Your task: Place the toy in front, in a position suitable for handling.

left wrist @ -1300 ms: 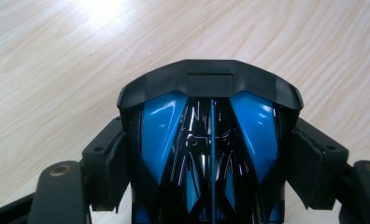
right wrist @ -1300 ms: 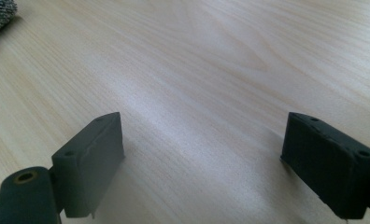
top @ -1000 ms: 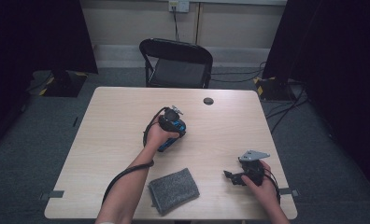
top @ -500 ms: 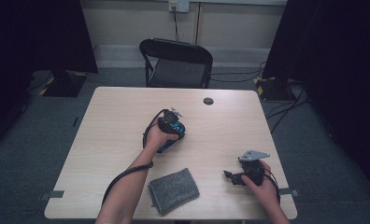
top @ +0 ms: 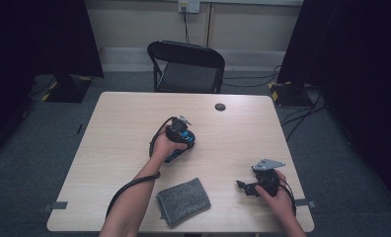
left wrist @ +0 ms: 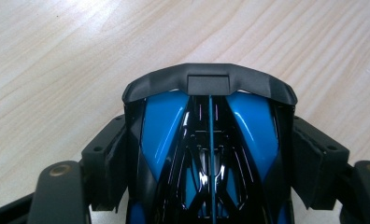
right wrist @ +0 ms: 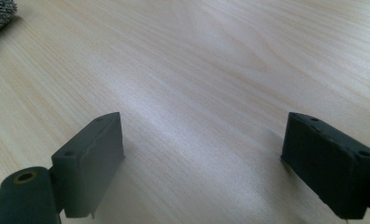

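Table [top: 124, 123]: grey cloth [top: 182, 201], black disc [top: 220, 106]

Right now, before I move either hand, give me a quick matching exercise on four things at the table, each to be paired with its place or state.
Things:
1. blue and black toy car
2. grey cloth
3. right gripper
4. small black disc

Places or states:
A. jaws wide apart, nothing between them, near the table's right front corner
B. lying flat at the near edge of the table, between the two forearms
C. clamped between the jaws of the left gripper
D. alone near the far edge, in front of the folding chair

Pairs: 1-C, 2-B, 3-A, 4-D
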Action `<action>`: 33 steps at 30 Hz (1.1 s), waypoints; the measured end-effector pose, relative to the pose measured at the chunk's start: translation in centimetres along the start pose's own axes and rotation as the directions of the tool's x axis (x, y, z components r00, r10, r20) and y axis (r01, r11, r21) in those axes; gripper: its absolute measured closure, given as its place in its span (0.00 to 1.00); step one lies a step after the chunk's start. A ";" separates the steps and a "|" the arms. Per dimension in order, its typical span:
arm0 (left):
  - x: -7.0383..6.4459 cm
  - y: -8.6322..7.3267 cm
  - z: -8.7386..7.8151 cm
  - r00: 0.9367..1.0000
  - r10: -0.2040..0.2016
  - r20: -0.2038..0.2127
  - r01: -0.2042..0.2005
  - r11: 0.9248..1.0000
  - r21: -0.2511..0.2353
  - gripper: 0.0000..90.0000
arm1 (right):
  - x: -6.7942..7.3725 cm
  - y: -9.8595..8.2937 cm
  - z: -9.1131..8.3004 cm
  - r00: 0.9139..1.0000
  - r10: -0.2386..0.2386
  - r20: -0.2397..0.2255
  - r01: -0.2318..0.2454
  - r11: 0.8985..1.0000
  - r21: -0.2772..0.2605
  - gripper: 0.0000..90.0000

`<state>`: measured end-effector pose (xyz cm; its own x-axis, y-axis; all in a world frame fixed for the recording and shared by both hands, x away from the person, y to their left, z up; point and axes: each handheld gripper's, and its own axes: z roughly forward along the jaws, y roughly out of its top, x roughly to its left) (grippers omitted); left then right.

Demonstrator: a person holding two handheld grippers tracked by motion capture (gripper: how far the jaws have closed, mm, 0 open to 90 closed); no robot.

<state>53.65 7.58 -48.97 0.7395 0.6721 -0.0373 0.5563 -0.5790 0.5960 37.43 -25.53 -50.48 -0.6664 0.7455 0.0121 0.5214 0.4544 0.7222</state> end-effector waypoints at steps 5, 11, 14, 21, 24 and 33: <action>-0.5 0.2 0.0 0.998 0.056 0.017 -0.056 0.998 -0.002 0.28 | 0.0 0.0 0.0 1.000 -0.001 0.000 0.001 1.000 -0.001 0.13; -0.3 0.0 0.1 1.000 0.016 0.016 -0.016 1.000 -0.011 0.28 | 0.0 0.0 0.0 1.000 -0.001 0.000 0.001 1.000 -0.001 0.13; -0.2 -0.1 0.1 1.000 -0.002 0.008 0.002 1.000 -0.021 0.28 | 0.0 0.0 0.0 1.000 -0.001 0.000 0.001 1.000 -0.001 0.13; 0.2 0.1 -1.1 0.998 -0.052 0.024 0.053 0.997 -0.061 0.20 | 0.0 0.0 0.0 1.000 -0.001 0.000 0.001 1.000 -0.001 0.13; 0.4 0.0 -2.2 0.998 -0.052 0.029 0.054 0.995 -0.078 0.21 | 0.0 0.0 0.0 1.000 -0.001 0.001 0.001 1.000 -0.001 0.13; 0.7 -2.9 -6.0 0.996 -0.060 0.062 0.068 0.989 -0.128 0.18 | 0.0 0.0 0.0 1.000 -0.001 0.000 0.001 1.000 -0.001 0.13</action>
<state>50.22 12.49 -45.93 0.7267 0.6759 -0.1226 0.5519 -0.4681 0.6901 37.48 -25.52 -50.48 -0.6668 0.7452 0.0109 0.5203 0.4550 0.7227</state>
